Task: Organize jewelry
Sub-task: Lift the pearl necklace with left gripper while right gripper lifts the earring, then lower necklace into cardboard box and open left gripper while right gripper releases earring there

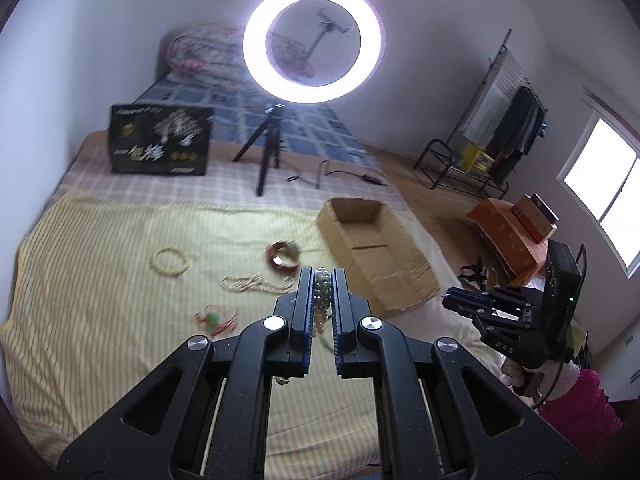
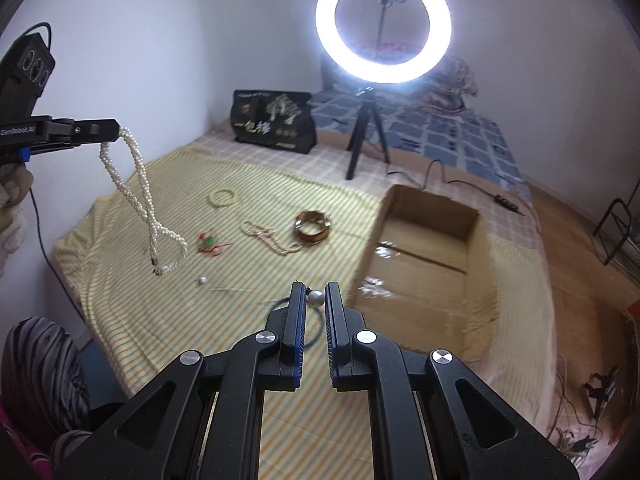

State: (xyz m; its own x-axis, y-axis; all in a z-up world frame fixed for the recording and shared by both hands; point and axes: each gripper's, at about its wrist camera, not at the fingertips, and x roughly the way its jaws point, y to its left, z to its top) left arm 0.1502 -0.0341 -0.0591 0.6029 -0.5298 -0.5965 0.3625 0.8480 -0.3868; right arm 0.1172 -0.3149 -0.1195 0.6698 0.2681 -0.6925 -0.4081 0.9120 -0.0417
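A: The left gripper is clenched on a twisted pearl necklace; from the right wrist view the strands hang loose below its tips, above the yellow striped sheet and touching nothing.

B: And the right gripper pinches a single pearl bead on a thin bluish cord, just beside the open cardboard box.

A: On the sheet lie a pale bead bracelet, a second pearl strand, a brown bangle, a small red and green piece and one loose pearl, all apart from one another.

B: Something glints inside the box; it is blurred, possibly jewelry.

A: Behind stands a lit ring light on a tripod, beside a black printed bag.
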